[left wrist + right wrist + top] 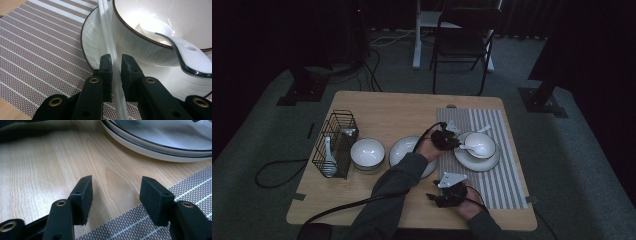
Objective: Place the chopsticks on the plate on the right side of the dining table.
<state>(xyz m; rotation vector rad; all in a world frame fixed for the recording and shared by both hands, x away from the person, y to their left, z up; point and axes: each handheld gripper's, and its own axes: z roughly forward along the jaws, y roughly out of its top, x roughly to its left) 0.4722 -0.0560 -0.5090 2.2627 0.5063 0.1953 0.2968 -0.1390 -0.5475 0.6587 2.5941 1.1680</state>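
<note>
I see a white bowl (160,22) with a dark rim on a white plate (95,50). The placemat (37,57) is brown with white stripes; my table (37,170) is pale wood.

Beyond my table (377,107) the room is dim: grey carpet (257,130), a black folding chair (462,42), dark curtains behind.

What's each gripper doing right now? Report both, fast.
Left gripper: jaws closed on the white chopsticks beside the bowl.
Right gripper: jaws open, holding nothing.

Wooden table (382,107) bears striped placemat (502,165), basket (334,145), bowl (367,153), plate (404,148)
</note>
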